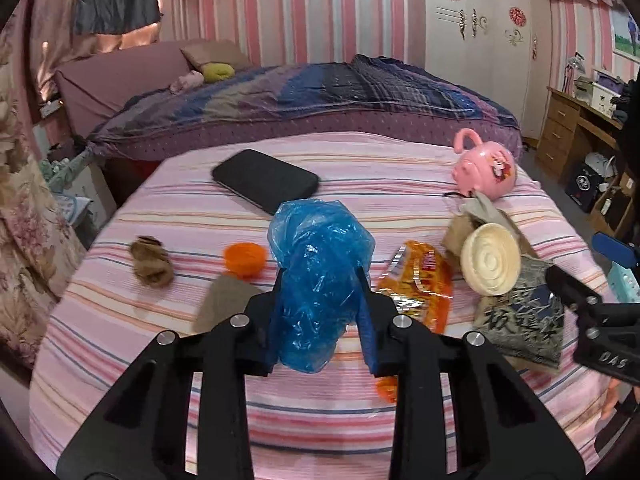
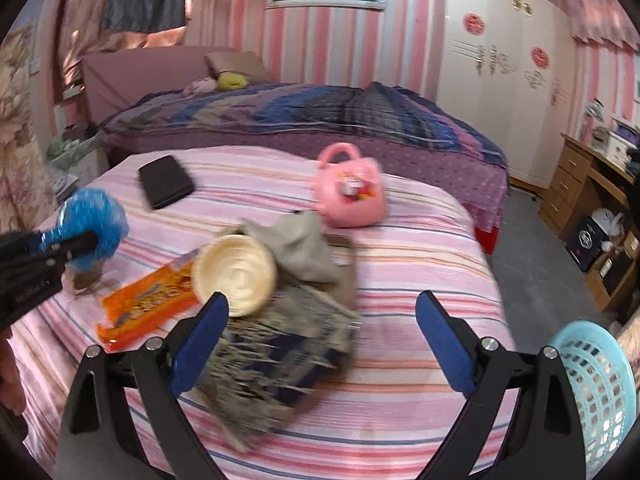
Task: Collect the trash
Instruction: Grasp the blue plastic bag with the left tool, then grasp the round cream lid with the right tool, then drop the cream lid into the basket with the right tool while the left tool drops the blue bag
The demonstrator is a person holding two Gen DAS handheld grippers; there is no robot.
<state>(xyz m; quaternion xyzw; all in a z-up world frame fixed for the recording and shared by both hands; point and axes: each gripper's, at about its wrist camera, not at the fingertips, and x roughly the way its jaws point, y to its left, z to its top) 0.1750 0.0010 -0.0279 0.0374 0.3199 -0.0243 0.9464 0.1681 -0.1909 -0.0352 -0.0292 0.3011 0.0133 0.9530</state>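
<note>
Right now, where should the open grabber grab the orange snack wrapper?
Grip the wrapper's near crinkled end, coming from above with one finger on each side. It lies flat and thin on the striped cover, so only a raised edge gives the right gripper something to pinch.

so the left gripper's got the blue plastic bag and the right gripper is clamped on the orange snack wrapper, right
Half right. The left gripper does hold the blue plastic bag. But the right gripper is not clamped on the orange snack wrapper: the right wrist view shows its jaws wide open with nothing gripped, and the wrapper lies on the striped cloth.
</note>
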